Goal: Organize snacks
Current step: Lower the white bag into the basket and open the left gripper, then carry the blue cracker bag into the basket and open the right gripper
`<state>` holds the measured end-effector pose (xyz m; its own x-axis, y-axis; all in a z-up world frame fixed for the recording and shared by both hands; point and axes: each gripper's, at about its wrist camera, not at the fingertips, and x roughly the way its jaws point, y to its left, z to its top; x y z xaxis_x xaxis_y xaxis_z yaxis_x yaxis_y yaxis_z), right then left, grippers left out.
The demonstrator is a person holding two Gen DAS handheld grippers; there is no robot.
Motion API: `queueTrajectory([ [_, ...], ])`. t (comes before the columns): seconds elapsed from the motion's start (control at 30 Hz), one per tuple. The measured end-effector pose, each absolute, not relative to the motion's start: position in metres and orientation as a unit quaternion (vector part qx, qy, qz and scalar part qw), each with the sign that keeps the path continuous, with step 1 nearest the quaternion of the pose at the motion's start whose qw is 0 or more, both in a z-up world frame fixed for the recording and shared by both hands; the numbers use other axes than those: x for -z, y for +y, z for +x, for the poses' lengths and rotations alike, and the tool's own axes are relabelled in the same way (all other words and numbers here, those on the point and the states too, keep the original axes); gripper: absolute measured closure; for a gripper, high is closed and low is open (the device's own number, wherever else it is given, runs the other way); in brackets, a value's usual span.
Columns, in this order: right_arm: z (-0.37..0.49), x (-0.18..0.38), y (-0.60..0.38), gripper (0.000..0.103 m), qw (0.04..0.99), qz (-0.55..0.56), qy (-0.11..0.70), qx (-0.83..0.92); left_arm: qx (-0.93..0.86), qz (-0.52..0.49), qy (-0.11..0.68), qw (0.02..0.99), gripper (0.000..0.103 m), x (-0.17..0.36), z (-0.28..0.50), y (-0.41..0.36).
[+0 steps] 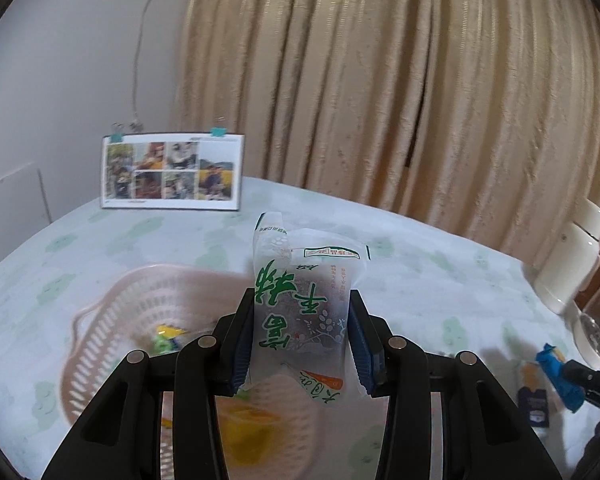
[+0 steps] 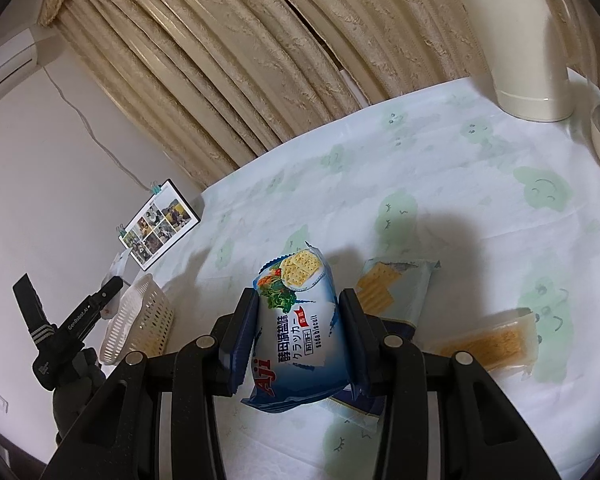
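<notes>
The left gripper (image 1: 300, 332) is clamped on a translucent white snack packet (image 1: 300, 308) printed with large green characters, which read upside down in its wrist view; a dark filling shows through the middle of the wrapper. The packet stands upright between the pads, its crimped top edge rising well past the fingertips. Below and to the left of this gripper sits a pink slotted basket (image 1: 112, 320), blurred, with a few yellow and green wrapped sweets (image 1: 166, 336) in its bottom. The packet hangs above the basket's near right rim.

The right gripper (image 2: 298, 328) is clamped on a blue-and-white soda biscuit packet (image 2: 296, 320) showing crackers and vegetables at its far end and red "Aji" lettering near the palm. Just right of and partly under it lies a second biscuit packet (image 2: 396, 292), pale blue with crackers printed on it, flat on the surface. Further right lies a clear-wrapped pack of yellow crackers (image 2: 496, 344), apart from the others.

Ahead of the right gripper the surface (image 2: 440, 168) is open cloth, white with pale green smiling shapes, up to a cream jug (image 2: 516, 44) at the far right edge. Far to the left, the basket and the other gripper sit near the surface's edge. A clipped photo card (image 1: 172, 172) stands at the back left, against a white wall, with beige pleated curtains (image 1: 400, 80) behind the surface.
</notes>
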<state>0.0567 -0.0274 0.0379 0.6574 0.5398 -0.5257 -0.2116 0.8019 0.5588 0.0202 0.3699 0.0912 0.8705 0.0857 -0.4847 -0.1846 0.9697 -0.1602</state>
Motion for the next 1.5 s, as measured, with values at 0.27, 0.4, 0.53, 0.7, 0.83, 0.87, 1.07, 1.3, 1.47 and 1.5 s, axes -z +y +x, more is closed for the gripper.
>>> queueTrajectory([
  [0.27,0.058,-0.035,-0.024,0.065,0.879,0.228,0.36,-0.213,-0.134,-0.129,0.23,0.955,0.044,-0.085,0.002,0.406],
  [0.4,0.058,-0.034,-0.022,0.064,0.878,0.227,0.362,-0.216,-0.15,-0.137,0.221,0.954,0.043,-0.084,-0.004,0.42],
  [0.53,0.056,-0.033,-0.019,0.064,0.874,0.233,0.363,-0.223,-0.161,-0.133,0.22,0.953,0.042,-0.082,-0.007,0.426],
  [0.7,0.052,-0.034,-0.009,0.065,0.869,0.234,0.366,-0.237,-0.168,-0.126,0.219,0.953,0.039,-0.081,-0.009,0.427],
  [0.83,0.05,-0.04,0.004,0.064,0.866,0.231,0.364,-0.252,-0.17,-0.127,0.218,0.952,0.038,-0.08,-0.012,0.43],
  [0.87,0.049,-0.043,0.008,0.064,0.864,0.234,0.364,-0.258,-0.17,-0.128,0.218,0.952,0.038,-0.08,-0.013,0.431],
  [1.07,0.046,-0.062,0.045,0.064,0.856,0.222,0.362,-0.296,-0.179,-0.133,0.212,0.952,0.038,-0.078,-0.023,0.439],
  [1.3,0.05,-0.082,0.102,0.064,0.841,0.208,0.366,-0.34,-0.199,-0.152,0.195,0.948,0.038,-0.069,-0.031,0.45],
  [1.47,0.052,-0.093,0.152,0.064,0.828,0.194,0.37,-0.374,-0.204,-0.166,0.189,0.946,0.038,-0.066,-0.035,0.458],
  [1.5,0.052,-0.094,0.164,0.064,0.826,0.19,0.371,-0.38,-0.208,-0.166,0.185,0.946,0.038,-0.067,-0.037,0.459],
])
